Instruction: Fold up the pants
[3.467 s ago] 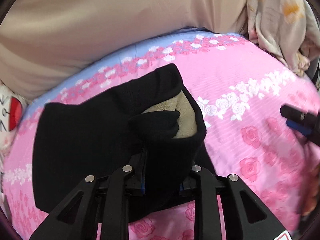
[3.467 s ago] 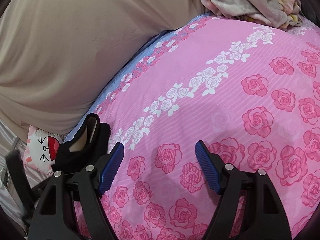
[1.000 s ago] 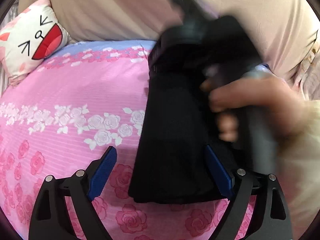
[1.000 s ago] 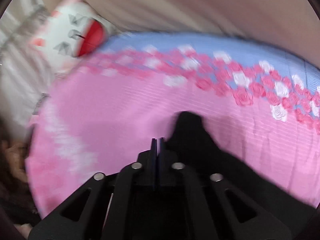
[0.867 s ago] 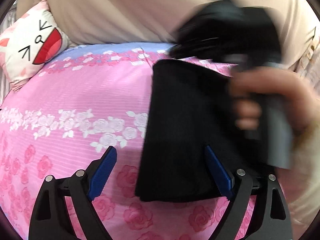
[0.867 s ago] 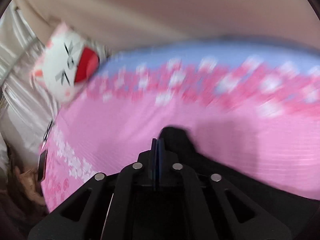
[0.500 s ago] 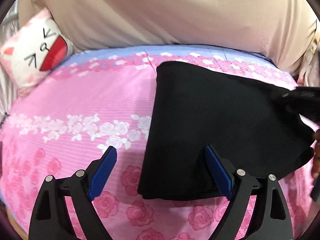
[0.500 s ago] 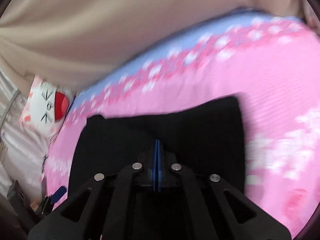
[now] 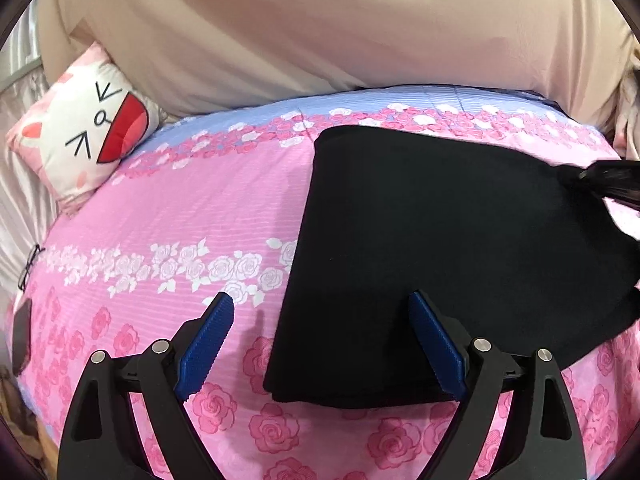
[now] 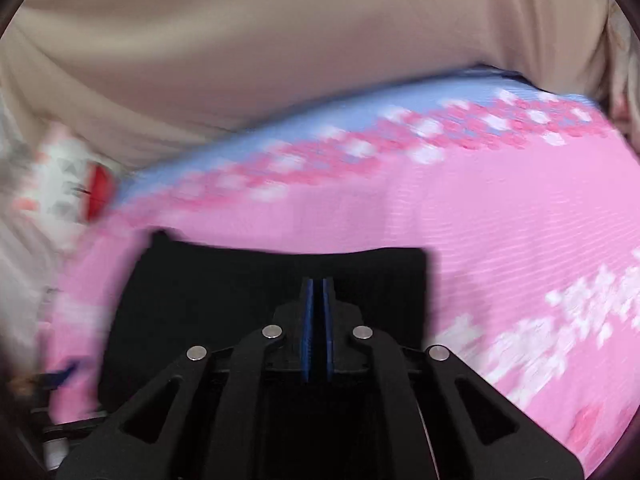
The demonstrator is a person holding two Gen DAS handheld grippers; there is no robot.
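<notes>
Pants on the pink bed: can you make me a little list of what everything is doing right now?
pants: black, folded, lying on the bedsheet
bedsheet: pink with roses
left gripper: open, holding nothing, near corner of the pants between its fingers
right gripper: shut, over the pants; whether it pinches cloth cannot be told
cat pillow: at the bed's far left corner

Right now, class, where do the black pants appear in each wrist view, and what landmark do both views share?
Left wrist: black pants lie right of centre on the pink bedsheet.
Right wrist: they fill the lower centre.
Shared landmark: cat-face pillow, upper left; blurred at left edge.
</notes>
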